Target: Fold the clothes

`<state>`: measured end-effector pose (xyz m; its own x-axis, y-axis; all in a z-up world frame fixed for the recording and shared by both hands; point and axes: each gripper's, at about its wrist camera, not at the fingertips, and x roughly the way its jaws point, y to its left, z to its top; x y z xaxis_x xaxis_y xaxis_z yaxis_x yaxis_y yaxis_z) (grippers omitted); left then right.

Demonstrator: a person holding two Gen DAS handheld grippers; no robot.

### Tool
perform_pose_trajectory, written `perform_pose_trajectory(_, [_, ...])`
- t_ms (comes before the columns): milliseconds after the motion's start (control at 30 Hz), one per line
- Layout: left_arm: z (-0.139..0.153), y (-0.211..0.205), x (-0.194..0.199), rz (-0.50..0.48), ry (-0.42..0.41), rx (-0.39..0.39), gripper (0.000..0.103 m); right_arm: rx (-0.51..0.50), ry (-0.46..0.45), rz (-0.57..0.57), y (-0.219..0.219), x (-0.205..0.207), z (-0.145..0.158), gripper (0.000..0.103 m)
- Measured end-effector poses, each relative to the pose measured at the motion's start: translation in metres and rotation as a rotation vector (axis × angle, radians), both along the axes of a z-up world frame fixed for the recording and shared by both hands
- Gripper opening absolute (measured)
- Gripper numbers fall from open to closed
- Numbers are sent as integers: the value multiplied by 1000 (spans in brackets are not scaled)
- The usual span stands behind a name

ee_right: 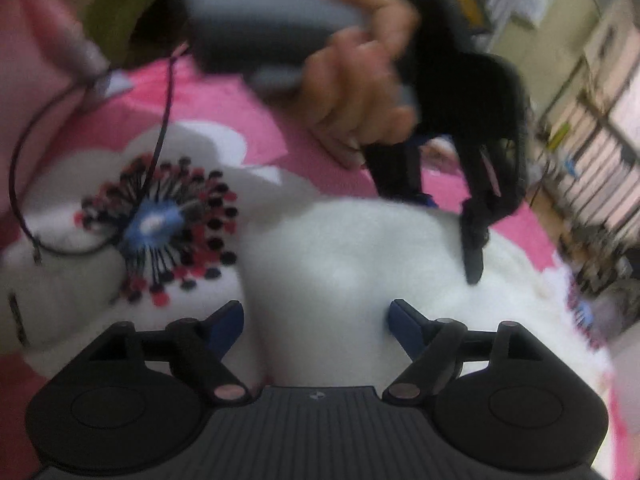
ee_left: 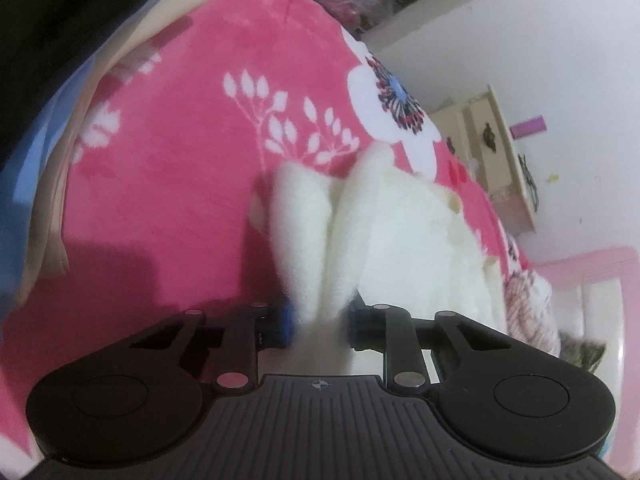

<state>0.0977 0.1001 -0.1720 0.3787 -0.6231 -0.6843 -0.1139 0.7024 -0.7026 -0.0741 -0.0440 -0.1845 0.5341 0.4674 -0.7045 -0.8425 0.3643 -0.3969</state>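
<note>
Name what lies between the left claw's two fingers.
A fold of the white fleece garment, pinched by the left claw; the left wrist view shows it.

Quick count of what's in view: one fluffy white garment (ee_left: 384, 232) bunched up on the bed, and one pink floral blanket (ee_left: 168, 184) under it. Two hand-held grippers total: the left hand-held gripper (ee_left: 320, 320) and the right hand-held gripper (ee_right: 316, 324), each with two blue-tipped fingers. One person's hand (ee_right: 360, 92) shows, wrapped round the left one's grip. One thin dark cable (ee_right: 24, 216) loops across the blanket. One big flower print (ee_right: 160, 220) beside it.
</note>
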Motion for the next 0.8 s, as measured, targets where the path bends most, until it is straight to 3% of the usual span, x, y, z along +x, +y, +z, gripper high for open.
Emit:
perform_pose_trajectory(100, [9,-4,-1,31,21,-16,21,-21,-113,16,1,-9,-8,79])
perform_pose_trajectory(133, [14,-6,-1,39,24,-17,21,-19,-145,12,0,-11,-8,64])
perform_pose_trajectory(200, [26,-14,-2,46,18,-24,21,33,-144,-17,-11,-9,4,57])
perform_pose_trajectory(267, [44,-27,-2,27,-3,-35,20,100,-146,-53,-26,-8,20,43])
perform_pose_trajectory(333, [64,-46,2,-12,-32,-27,20,165,-155,-87,-41,-8,35,39])
perform_pose_trajectory(433, [98,-89,11,-106,-84,-6,20,261,-199,-141,-71,-15,57,35])
perform_pose_trajectory(567, [133,-160,17,-266,-140,3,20,390,-223,-295,-125,-24,88,33])
perform_pose_trajectory(700, [135,-255,16,-484,-186,29,23,477,-221,-461,-182,-38,104,32])
perform_pose_trajectory(733, [132,-276,16,-534,-187,25,29,489,-204,-509,-195,-40,102,32])
perform_pose_trajectory(800, [117,-304,16,-603,-138,-42,32,530,-124,-632,-224,-42,93,33])
